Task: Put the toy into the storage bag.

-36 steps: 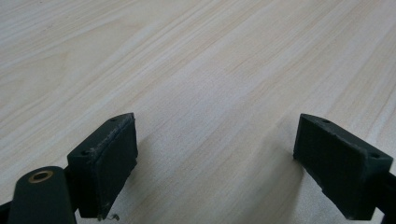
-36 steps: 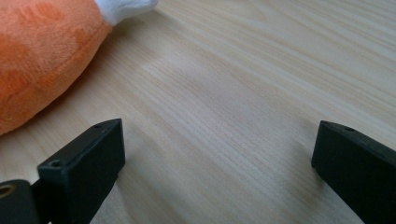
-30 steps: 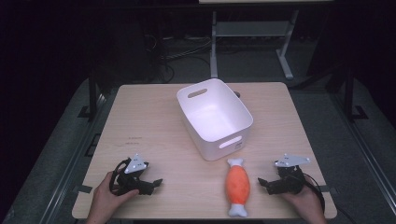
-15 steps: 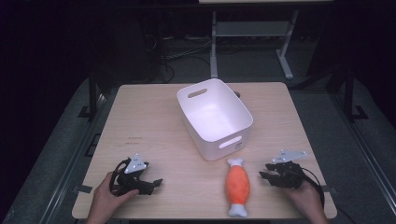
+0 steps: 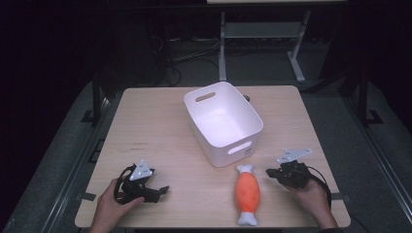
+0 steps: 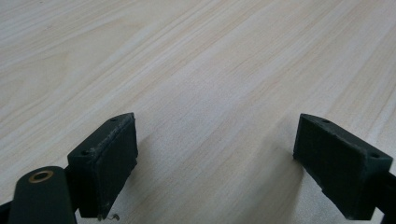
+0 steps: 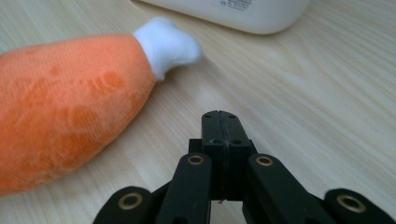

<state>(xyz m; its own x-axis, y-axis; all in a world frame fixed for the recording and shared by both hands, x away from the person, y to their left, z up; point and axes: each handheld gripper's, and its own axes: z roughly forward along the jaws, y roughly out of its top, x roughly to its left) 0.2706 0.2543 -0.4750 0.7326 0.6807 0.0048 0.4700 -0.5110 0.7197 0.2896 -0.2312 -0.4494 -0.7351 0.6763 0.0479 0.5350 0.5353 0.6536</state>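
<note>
Two grippers rest at the near edge of the surface (image 5: pixel 160 131). The right gripper (image 5: pixel 270 172) has just been closing; its jaws now stand pressed together with nothing between them. The orange plush drumstick (image 5: pixel 247 193) lies just beside it, on the side toward the left gripper (image 5: pixel 164 190), not touching. The drumstick's long axis runs near to far, one white end toward the person, the other toward the white bin (image 5: pixel 224 121). The right hand is by far the nearer one. The left gripper, well apart, has its jaws spread wide over bare wood. The bin, beyond the drumstick, is empty.
</note>
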